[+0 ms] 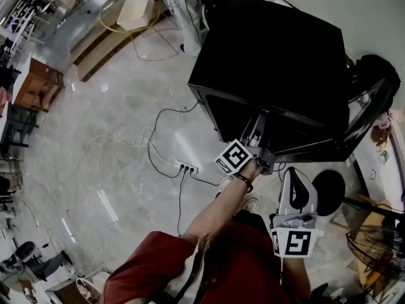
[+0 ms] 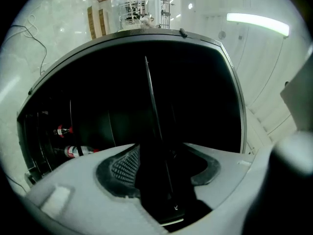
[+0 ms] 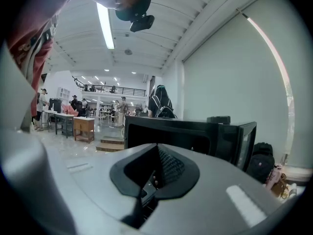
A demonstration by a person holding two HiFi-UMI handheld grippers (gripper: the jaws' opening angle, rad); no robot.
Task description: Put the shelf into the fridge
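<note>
Black fridge (image 1: 272, 62) on marble floor (image 1: 114, 138), door (image 1: 370, 113) open. At its mouth, left gripper (image 1: 258, 135), jaws opening, tips lost in dark. Lower, right gripper (image 1: 295, 185) beside red shirt (image 1: 221, 265).

Your left gripper (image 1: 258, 135) stands at the fridge (image 1: 272, 62) mouth, its jaws opening with the thin shelf (image 2: 152, 106) edge between them. The shelf splits the dark cavity, leaving room on either side. Bottles (image 2: 76, 151) block the lower left. The open door (image 1: 373, 106) bounds the right. Cables (image 1: 158, 151) and a power strip (image 1: 186, 167) clutter the floor at left.
</note>
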